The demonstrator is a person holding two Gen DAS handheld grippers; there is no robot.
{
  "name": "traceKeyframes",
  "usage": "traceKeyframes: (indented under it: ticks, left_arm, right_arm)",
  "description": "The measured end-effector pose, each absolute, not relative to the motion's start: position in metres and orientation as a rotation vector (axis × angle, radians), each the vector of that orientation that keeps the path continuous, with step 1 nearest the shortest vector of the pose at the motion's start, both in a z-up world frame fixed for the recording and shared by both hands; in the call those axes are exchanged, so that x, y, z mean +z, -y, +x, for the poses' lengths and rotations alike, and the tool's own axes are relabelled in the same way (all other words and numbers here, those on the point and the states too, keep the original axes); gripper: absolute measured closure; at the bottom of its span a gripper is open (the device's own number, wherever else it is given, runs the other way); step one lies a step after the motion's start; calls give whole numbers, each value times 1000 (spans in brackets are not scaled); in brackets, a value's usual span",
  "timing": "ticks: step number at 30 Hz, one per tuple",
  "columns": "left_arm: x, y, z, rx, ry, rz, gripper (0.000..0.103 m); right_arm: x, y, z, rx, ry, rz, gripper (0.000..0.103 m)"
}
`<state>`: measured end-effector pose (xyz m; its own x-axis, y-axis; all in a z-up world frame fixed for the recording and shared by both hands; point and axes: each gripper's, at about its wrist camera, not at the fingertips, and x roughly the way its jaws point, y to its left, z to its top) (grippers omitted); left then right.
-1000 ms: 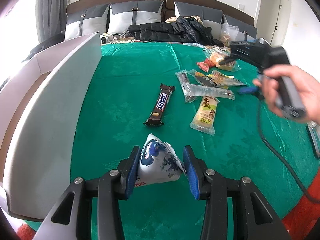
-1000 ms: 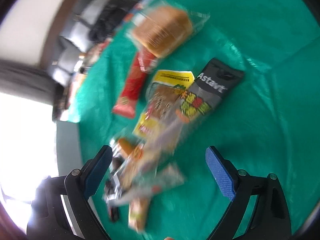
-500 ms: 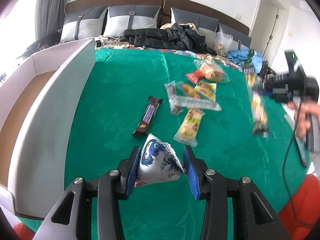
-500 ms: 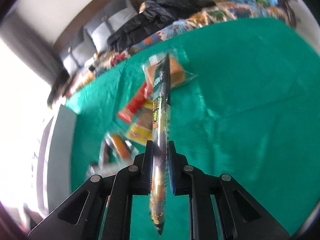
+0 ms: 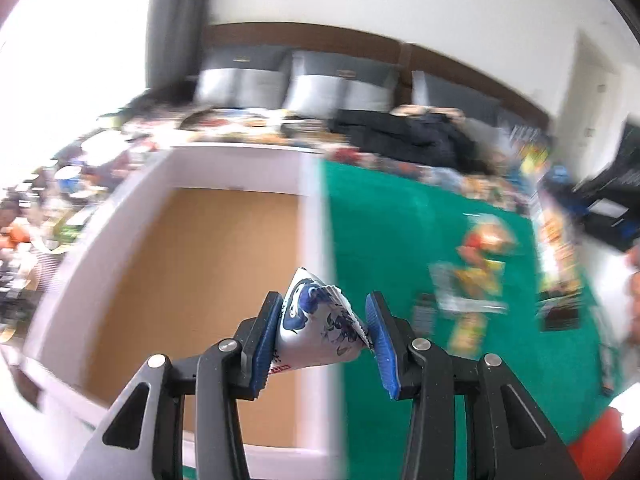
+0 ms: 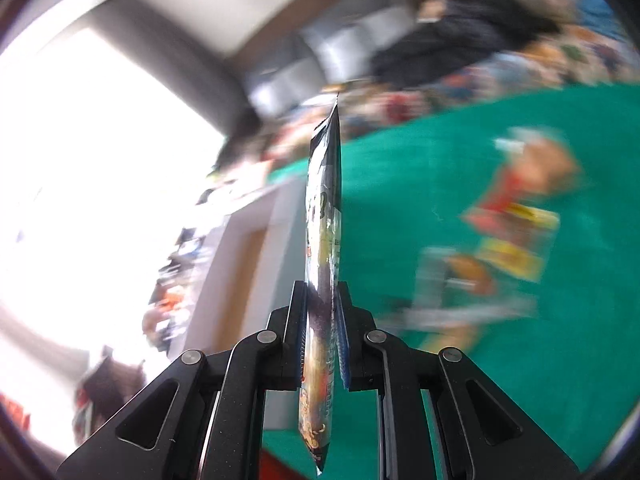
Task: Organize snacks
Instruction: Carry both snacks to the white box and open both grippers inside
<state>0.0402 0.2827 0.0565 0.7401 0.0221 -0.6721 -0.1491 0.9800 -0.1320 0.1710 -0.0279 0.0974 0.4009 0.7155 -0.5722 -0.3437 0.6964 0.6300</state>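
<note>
Left wrist view shows the left hand-held gripper (image 5: 323, 336) clamped on a small white-and-blue snack pouch (image 5: 316, 322), its blue pads pressing the pouch from both sides. The pouch hangs above the right wall of a white cardboard box (image 5: 312, 216) with a brown floor, which sits on the left part of a bed covered by a green cloth (image 5: 384, 232). To the right on the cloth lie blurred loose snacks (image 5: 476, 276), well apart from the box. Grey pillows (image 5: 340, 88) and a black jacket (image 5: 404, 136) lie at the head of the bed. At the far right edge, a person's hand (image 5: 634, 280) shows only as a blur.

Right wrist view shows the right hand-held gripper (image 6: 323, 330) closed tight on a long, flat dark snack packet (image 6: 323, 240), seen edge-on; the packet stands upright between the pads, reaching past them above and below. Behind it, left of centre, the white box (image 6: 240, 240) appears at the edge of the green cloth (image 6: 400, 184), while a blurred cluster of red, yellow and clear wrappers (image 6: 500, 240) lies on the cloth to the right. Bright window light washes out the left side.
</note>
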Motion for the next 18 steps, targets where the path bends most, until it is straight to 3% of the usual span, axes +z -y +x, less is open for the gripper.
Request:
traceKeyframes:
  ticks: [3, 5, 7, 8, 10, 13, 18]
  left_arm:
    - [54, -326, 41, 190, -759, -162, 60]
    - [48, -350, 42, 274, -780, -138, 52]
    - [40, -364, 41, 320, -784, -134, 18]
    - [36, -370, 39, 349, -778, -134, 12]
    - [31, -374, 33, 379, -771, -137, 10]
    - [28, -365, 22, 352, -754, -163, 10]
    - [34, -296, 12, 166, -720, -181, 10]
  right_arm:
    - [113, -54, 169, 832, -945, 440, 89]
    - [110, -107, 171, 883, -955, 427, 87]
    - [98, -145, 174, 908, -977, 433, 83]
    - [88, -161, 176, 908, -996, 423, 68]
    - [72, -172, 179, 883, -1038, 417, 51]
    - [56, -142, 182, 835, -1017, 413, 47]
    - [23, -25, 179, 613, -892, 113, 37]
